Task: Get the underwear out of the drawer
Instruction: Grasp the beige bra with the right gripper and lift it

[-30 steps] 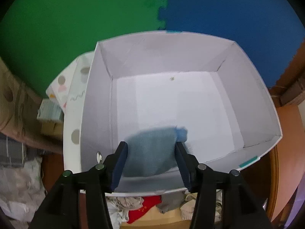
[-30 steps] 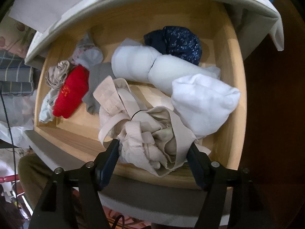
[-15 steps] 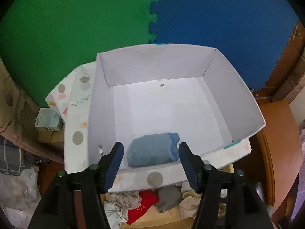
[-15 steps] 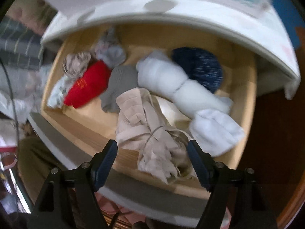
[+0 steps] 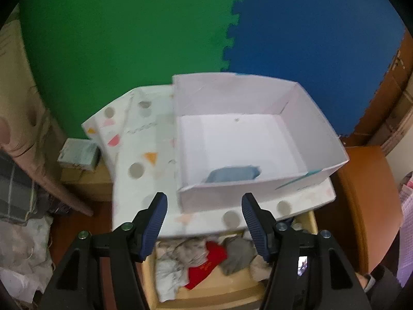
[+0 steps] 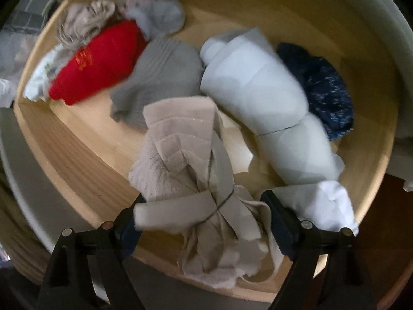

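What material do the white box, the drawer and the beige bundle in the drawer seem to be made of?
The white box looks like thin matte cardboard: flat folded walls with sharp creased corners. The drawer seems to be light wood or a wood-look board, since grain lines run along its inner wall; the finish is smooth. The beige bundle is soft fabric, probably knit, with stitched bands and limp folds.

left gripper [image 5: 204, 222]: my black plastic frame, two angled arms
left pads [image 5: 155, 223]: dark blue, ribbed, tapered
left screws: round silver heads, two on each arm
left marking: small lit screen on the right arm
right gripper [image 6: 204, 222]: same black frame
right pads [image 6: 280, 226]: dark blue
right screws: silver, one looks reddish
cables: I can't make any out
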Demonstrator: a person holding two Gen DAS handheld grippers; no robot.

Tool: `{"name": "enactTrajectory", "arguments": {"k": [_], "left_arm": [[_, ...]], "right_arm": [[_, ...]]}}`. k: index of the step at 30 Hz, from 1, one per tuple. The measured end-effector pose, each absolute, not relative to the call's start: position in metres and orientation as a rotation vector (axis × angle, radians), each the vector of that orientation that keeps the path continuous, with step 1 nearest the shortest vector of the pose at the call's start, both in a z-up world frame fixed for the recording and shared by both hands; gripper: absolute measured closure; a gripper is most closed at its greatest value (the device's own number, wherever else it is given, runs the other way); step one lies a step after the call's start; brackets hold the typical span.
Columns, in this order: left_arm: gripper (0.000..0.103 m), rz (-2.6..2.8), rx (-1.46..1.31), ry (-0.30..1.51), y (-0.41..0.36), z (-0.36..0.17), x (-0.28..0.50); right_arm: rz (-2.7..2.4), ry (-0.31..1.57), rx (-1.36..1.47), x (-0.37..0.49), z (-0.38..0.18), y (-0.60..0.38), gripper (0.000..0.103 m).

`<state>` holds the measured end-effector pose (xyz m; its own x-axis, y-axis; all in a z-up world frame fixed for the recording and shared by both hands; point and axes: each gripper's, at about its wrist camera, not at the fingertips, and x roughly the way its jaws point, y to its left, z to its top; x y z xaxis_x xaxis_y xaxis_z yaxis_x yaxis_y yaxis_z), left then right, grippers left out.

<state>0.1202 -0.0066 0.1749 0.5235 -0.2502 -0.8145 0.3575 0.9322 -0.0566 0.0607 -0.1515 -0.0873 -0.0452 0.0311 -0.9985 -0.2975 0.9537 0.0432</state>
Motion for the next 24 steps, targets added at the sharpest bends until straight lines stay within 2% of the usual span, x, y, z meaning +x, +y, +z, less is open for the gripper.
{"name": "enactTrajectory", "arguments": {"k": [5,16,24], "left_arm": [[0.041,-0.323,0.114,0.969,0.016,0.159,0.109],[0.041,-0.25,0.061,1.083,0.057,0.099,0.089],[0.041,-0.189,0.075,1.012,0.102,0.138,0.077]], "right_arm": [[0.218,1.583,-0.244,0.064,-0.094,-0.143,0.021],[0.189,1.521,-0.205,0.055,-0.082,-0.142,0.033],[0.154,1.442,-0.152,0.031,-0.059,-0.159,0.041]]}}
